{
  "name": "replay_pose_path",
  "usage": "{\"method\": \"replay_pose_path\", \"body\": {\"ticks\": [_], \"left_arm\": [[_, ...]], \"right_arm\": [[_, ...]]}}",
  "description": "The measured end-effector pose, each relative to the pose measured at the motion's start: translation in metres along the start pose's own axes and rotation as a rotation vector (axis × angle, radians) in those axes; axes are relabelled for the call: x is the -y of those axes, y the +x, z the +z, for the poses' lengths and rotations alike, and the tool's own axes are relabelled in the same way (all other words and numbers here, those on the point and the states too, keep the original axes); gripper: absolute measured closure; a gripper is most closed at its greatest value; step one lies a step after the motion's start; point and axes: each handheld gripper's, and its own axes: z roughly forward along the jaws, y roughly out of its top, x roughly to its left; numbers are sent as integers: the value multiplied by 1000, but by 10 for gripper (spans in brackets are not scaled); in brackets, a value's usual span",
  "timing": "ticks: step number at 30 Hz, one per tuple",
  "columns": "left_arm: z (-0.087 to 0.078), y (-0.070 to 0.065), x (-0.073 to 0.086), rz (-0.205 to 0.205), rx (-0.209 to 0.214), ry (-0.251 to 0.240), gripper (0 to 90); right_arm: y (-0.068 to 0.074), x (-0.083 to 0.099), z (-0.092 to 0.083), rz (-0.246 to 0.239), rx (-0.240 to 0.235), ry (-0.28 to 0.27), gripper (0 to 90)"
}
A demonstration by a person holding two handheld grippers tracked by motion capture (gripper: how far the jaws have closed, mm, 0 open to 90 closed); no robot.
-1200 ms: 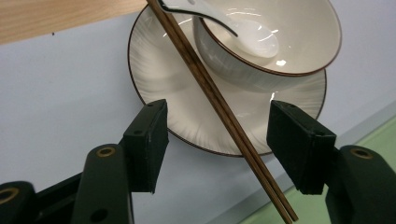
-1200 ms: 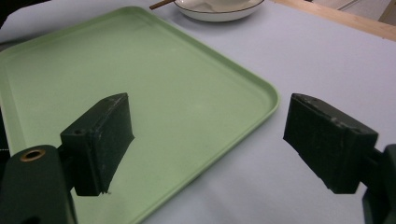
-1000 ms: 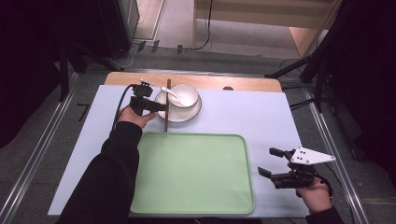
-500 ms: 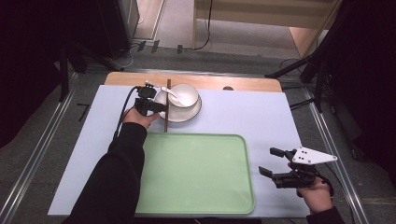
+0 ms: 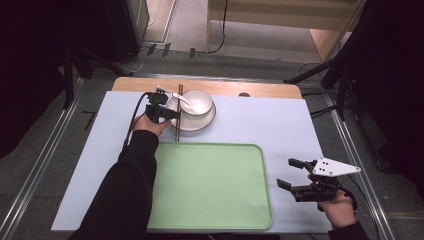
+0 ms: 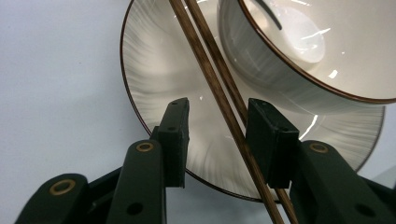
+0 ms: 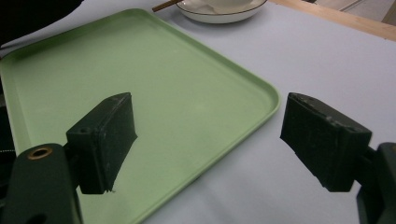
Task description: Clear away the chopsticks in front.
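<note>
Item 1. Left gripper point(image 5: 167, 114), black, two-jawed, held at the far left of the table beside the crockery. Its jaws have just been closing and stand part-way in, one on each side of a pair of slim brown wooden chopsticks point(image 6: 219, 100). In the left gripper view one pad lies against the sticks, the other stands off with a gap, so nothing is pinched yet. Judged purpose: to pick up the sticks.

Item 2. The chopsticks lie side by side across the left rim of a shallow white plate with a thin dark edge point(image 5: 206, 121), their near ends reaching toward the tray; propped on the rim, they sit raised enough for pads to pass around them.

Item 3. White round bowl point(image 5: 200, 100), standing on the plate, with a white ceramic spoon point(image 5: 181, 99) resting in it.

Item 4. Pale green rectangular plastic tray with rounded corners point(image 5: 165, 220), bare, near centre; likely the destination.

Item 5. Right gripper point(image 5: 292, 176), black with a grey plate on top, jaws spread wide and holding nothing, parked right of the tray.

Markings: no legible writing or brand on any item.
</note>
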Motion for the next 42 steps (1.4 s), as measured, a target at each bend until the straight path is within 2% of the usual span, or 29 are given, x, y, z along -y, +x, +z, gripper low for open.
{"method": "replay_pose_path", "body": {"ticks": [3, 8, 10, 14, 16, 25, 27, 30, 38, 42], "left_arm": [[6, 3, -1, -52, 10, 3, 654], [12, 4, 0, -93, 3, 6, 727], [15, 4, 0, -130, -2, 5, 754], [17, 2, -1, -155, -23, -2, 800], [17, 3, -1, -184, -20, -4, 816], [19, -2, -2, -216, -40, -10, 854], [19, -1, -2, -232, -31, -16, 856], [16, 0, -2, -235, -21, -20, 857], [-3, 8, -5, -239, 4, -45, 858], [-23, 18, -3, -229, 3, -49, 857]], "right_arm": [[0, 0, 0, -3, -3, 2, 184], [0, 0, 1, 0, -7, -1, 184], [0, 0, 0, 0, -9, -1, 184], [0, 0, 0, 3, -9, -2, 184], [0, 0, 0, 3, -7, -5, 184], [0, 0, 0, 1, -9, -6, 184], [0, 0, 0, 2, -7, -6, 184], [-1, 0, -1, 2, -9, -7, 184], [0, 0, 0, 1, -6, -6, 184], [0, 0, -1, 1, -7, -6, 183]]}}
